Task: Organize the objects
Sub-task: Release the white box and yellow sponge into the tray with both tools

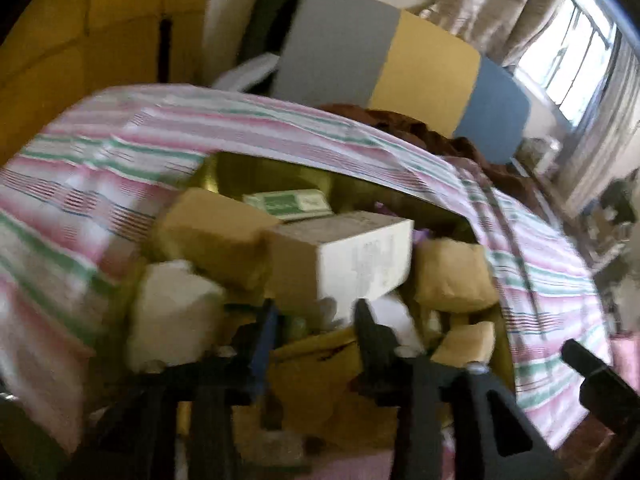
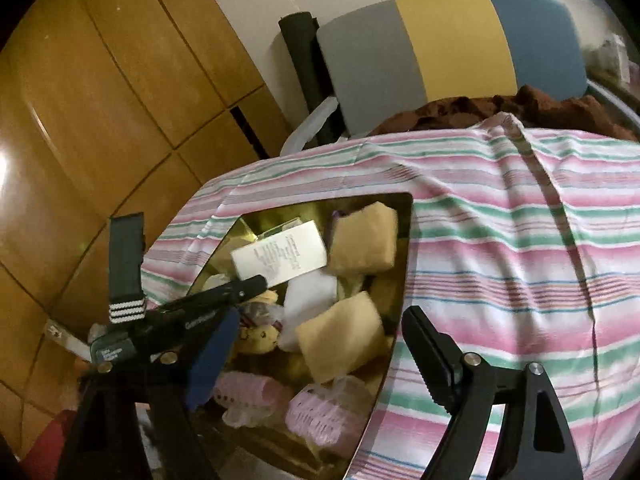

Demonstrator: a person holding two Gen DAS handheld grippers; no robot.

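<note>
Covering most of both views, the striped sheet (image 2: 500,240) lies over a bed, and on it, toward the left, sits a gold-lined box (image 2: 404,280) crammed with loose things. Whether that heap is being filled or emptied cannot be read from how it lies, so the advice stays with handling, not direction. Largest among the contents is a white carton (image 2: 280,258) with printed text, lying flat on top at the far side; in the blurred left wrist view it juts toward the camera just beyond the fingertips. Next come 3 tan packets (image 2: 340,336), soft-looking and likely to squash, so a grip across the short side should hold them best. A white pad (image 2: 308,300) sits between them, then pink rollers (image 2: 320,412) at the near edge and a small yellow plush (image 2: 260,338). The left gripper (image 1: 316,316) hovers over the near part of the heap, jaws a narrow gap apart with nothing between them. The right gripper (image 2: 320,332) stands wide, one finger above the box, the other over the sheet to its right, also holding nothing. Any pick is safest from the top layer: the carton rests loosely on the packets and may slide, so come down square and close slowly.
</note>
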